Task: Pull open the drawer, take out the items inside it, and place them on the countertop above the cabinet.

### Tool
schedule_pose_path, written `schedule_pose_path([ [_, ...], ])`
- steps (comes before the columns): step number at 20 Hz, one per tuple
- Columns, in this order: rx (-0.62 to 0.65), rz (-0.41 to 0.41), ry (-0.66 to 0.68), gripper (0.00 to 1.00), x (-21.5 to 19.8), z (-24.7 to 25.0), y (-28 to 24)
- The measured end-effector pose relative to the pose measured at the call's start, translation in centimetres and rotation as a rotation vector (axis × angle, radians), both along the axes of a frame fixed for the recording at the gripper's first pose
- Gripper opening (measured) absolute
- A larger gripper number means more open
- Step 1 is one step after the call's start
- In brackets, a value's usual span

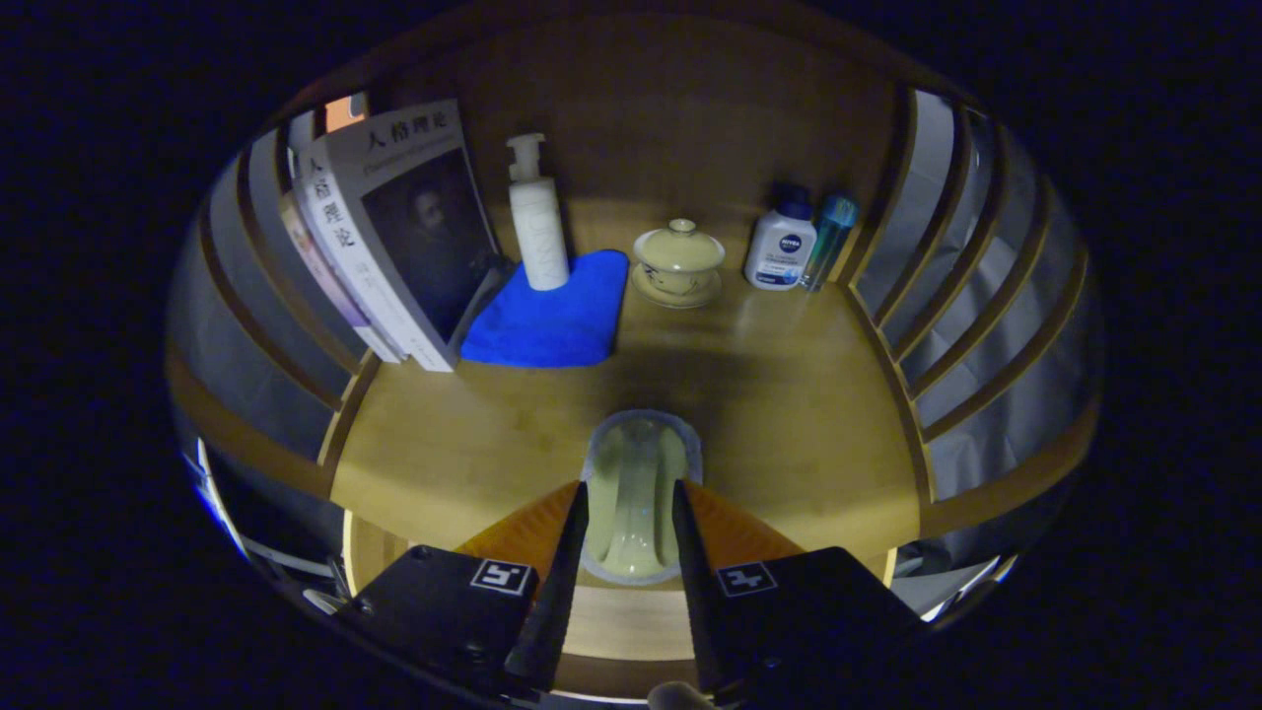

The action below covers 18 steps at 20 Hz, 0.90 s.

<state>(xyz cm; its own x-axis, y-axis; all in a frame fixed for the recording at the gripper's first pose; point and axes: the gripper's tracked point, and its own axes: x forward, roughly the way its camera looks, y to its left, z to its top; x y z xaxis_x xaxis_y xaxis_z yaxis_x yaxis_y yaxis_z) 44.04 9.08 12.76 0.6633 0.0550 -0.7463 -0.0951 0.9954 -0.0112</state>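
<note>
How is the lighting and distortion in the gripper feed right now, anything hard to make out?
Gripper view: dim overall, the countertop lit warmly in the middle and dark toward the back wall; fisheye bends the side slats into curves; a soft shadow lies ahead of the gripper, shut on the pale sachet; the pump bottle and lidded cup stay sharp.

"nivea" on white bottle (780, 252); "人格理论" on book (414, 222).
</note>
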Motion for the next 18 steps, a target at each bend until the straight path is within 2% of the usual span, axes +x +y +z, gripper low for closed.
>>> schedule_pose_path([
  [6,-0.02,0.031,-0.162,0.54,-4.7,2.7,0.2],
  [12,-0.016,0.05,-0.399,0.54,-10.9,4.8,-0.2],
  [15,0.014,0.044,-0.503,1.0,-14.7,4.5,-0.5],
  [18,0.024,0.034,-0.621,1.0,-17.9,3.6,-1.1],
])
